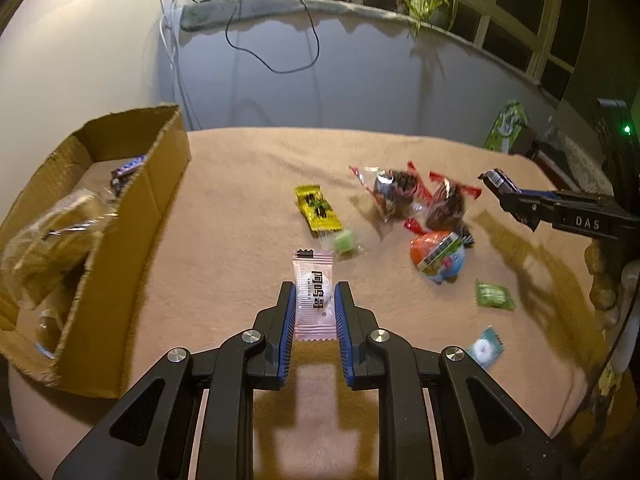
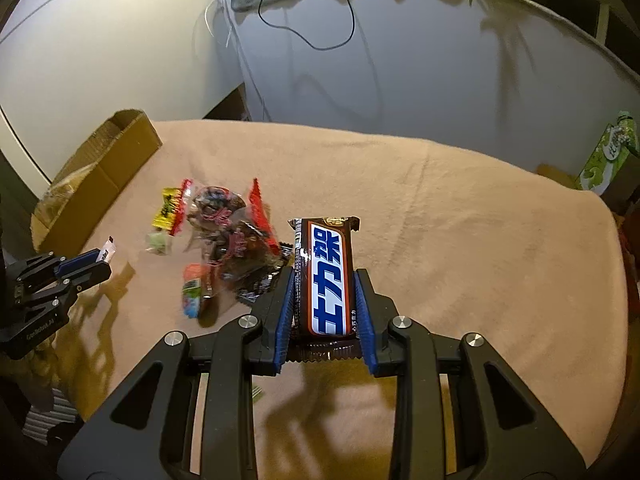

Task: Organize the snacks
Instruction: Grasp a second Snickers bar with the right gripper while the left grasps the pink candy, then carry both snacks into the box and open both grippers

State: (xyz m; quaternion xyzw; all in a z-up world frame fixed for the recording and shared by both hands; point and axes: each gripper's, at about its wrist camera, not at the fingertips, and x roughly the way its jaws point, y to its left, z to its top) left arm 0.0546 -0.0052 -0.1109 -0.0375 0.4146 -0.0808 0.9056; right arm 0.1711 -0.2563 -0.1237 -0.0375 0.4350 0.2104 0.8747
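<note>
L gripper [image 1: 315,300] is clamped on a pink candy packet [image 1: 313,294], held above the tan cloth [image 1: 248,184]. R gripper [image 2: 323,300] is clamped on a brown chocolate bar [image 2: 326,276]. Cardboard box [image 1: 132,216] w/ snacks sits left; loose snack pile [image 1: 404,208] mid-table.

We held the left gripper [image 1: 315,300] tilted downward, its blue-padded jaws clamped on a pink candy sachet [image 1: 313,293] that stood lengthwise between them. We held the right gripper [image 2: 323,304] at a similar downward slant, its jaws pressed against both long sides of a brown chocolate bar [image 2: 327,278], raised above the cloth.
</note>
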